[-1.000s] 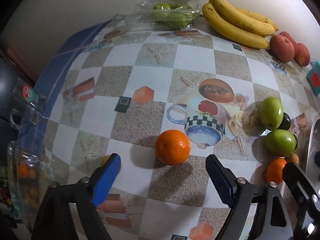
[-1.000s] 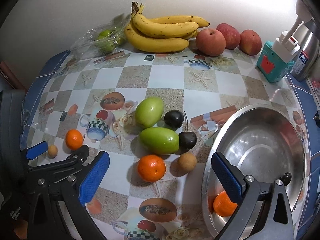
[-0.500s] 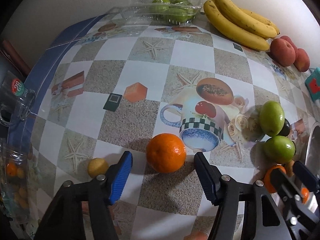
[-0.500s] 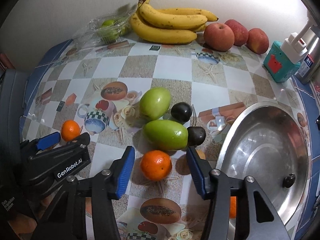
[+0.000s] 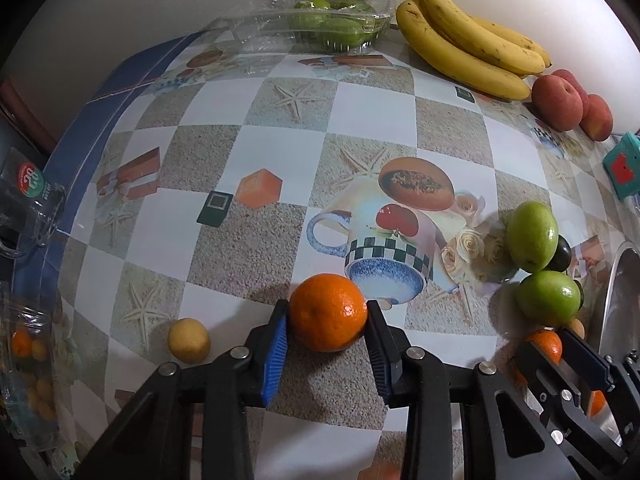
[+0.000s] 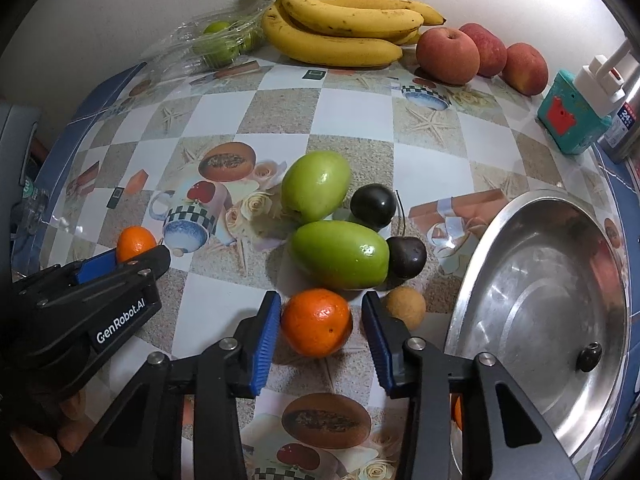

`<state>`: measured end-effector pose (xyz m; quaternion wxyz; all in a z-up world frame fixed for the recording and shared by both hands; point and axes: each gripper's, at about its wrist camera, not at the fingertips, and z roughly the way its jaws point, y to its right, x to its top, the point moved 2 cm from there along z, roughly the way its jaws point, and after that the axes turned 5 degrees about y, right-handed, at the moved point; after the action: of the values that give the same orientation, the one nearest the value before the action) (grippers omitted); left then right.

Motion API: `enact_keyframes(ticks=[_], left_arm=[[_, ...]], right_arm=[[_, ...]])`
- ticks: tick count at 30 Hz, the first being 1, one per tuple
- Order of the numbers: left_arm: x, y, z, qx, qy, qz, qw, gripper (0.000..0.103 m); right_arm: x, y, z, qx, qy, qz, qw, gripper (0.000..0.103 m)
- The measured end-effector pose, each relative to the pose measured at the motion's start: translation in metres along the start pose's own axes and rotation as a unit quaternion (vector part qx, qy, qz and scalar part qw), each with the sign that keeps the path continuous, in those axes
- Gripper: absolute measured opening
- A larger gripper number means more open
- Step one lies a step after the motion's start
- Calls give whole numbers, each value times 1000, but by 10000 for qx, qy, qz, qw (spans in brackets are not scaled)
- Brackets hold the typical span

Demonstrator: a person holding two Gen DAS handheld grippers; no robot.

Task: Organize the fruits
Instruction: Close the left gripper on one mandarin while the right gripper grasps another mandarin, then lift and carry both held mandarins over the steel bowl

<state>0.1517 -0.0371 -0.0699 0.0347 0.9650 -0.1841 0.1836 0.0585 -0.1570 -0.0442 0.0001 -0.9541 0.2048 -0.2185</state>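
Checkered oilcloth covers the bench (image 6: pixel 352 128), where the left hand-held gripper (image 5: pixel 326 332) clamps one orange (image 5: pixel 328 312); left of the steel bowl (image 6: pixel 540 300), the right hand-held gripper (image 6: pixel 318 330) brackets a second orange (image 6: pixel 316 322), contact unclear.

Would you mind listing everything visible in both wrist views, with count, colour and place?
oranges: two on the table, orange, one between each gripper's fingers; a third shows partly at the bowl's near edge
green fruits: two, green, mid-table
dark fruits: two, near-black, right of the green fruits
small tan fruits: two, yellowish, one by the bowl, one near the left orange
bananas: one bunch, yellow, by the wall
apples: three, red, right of the bananas
clear tray: one, holding green fruit, back left
steel bowl: one, silver, right
teal box: one, back right
left gripper: closed on its orange
right gripper: flanking its orange, slight gap
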Motion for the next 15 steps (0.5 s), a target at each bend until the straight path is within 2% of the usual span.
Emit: enact_keyframes(ticks=[9,15], left_arm=[[0,3,-16,27,151,20,9999,39],[3,1,-27,1,278,-34,9996,39]], right_arm=[[0,0,-2,109,21,95,9999,36],[7,1,-23,360,203,237,9989,36]])
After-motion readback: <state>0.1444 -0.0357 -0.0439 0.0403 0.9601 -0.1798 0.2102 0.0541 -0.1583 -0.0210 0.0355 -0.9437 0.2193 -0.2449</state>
